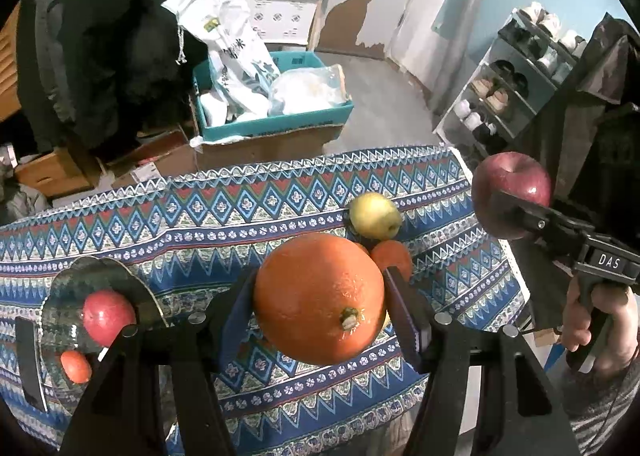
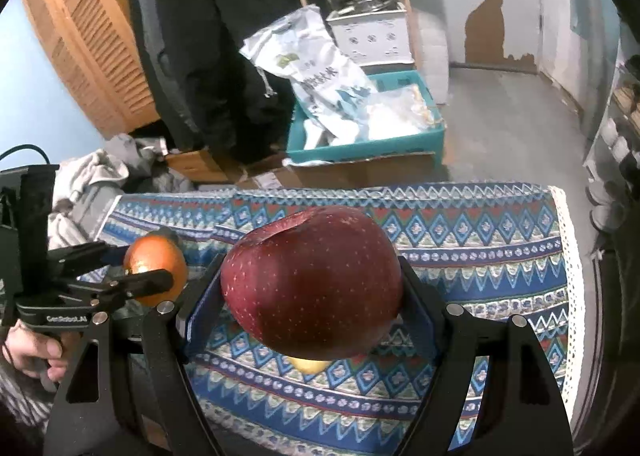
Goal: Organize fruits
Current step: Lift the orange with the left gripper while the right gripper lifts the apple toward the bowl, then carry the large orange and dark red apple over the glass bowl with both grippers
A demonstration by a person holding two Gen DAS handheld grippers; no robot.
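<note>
My left gripper is shut on a large orange and holds it above the patterned tablecloth. My right gripper is shut on a dark red apple, also held in the air; the apple shows at the right of the left wrist view. The orange shows at the left of the right wrist view. A yellow-green apple and a small orange lie on the cloth behind the held orange. A glass bowl at the left holds a red apple and a small orange.
A yellow fruit peeks out on the cloth under the red apple. Beyond the table stand a teal crate with bags, cardboard boxes, a wooden shelf and a shoe rack. The cloth's right edge drops off to the floor.
</note>
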